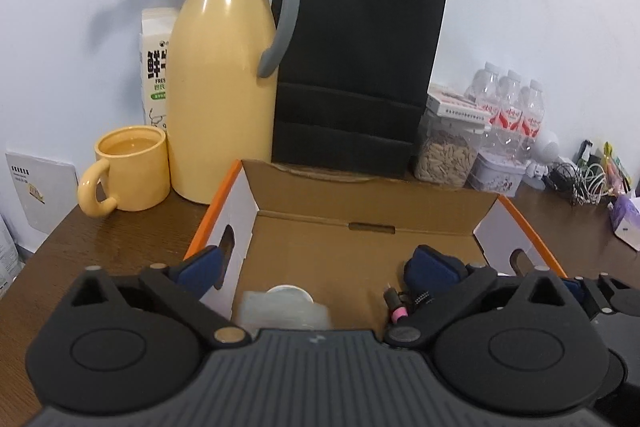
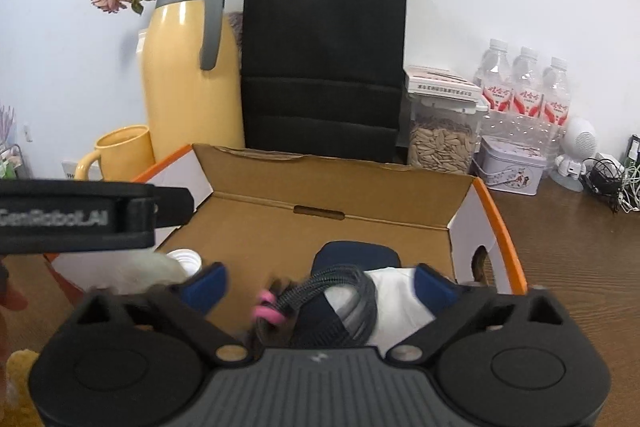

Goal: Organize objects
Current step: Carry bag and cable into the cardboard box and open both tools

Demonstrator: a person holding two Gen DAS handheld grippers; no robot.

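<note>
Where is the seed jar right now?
In both views the seed jar stands at the table's back, right of the black paper bag, left of the water bottles.

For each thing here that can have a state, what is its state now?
cardboard box: open, flaps up, items inside
yellow thermos: upright, lid closed
yellow mug: upright
black paper bag: standing
seed jar: closed
water bottles: upright, capped
left gripper: open
right gripper: open

Dark wooden table (image 2: 568, 251) carries: open cardboard box (image 2: 320, 195), yellow thermos jug (image 1: 224, 75), yellow mug (image 1: 132, 171), black paper bag (image 1: 360, 67), seed jar (image 2: 440, 143), water bottles (image 2: 524, 91), tin (image 2: 512, 171).
</note>
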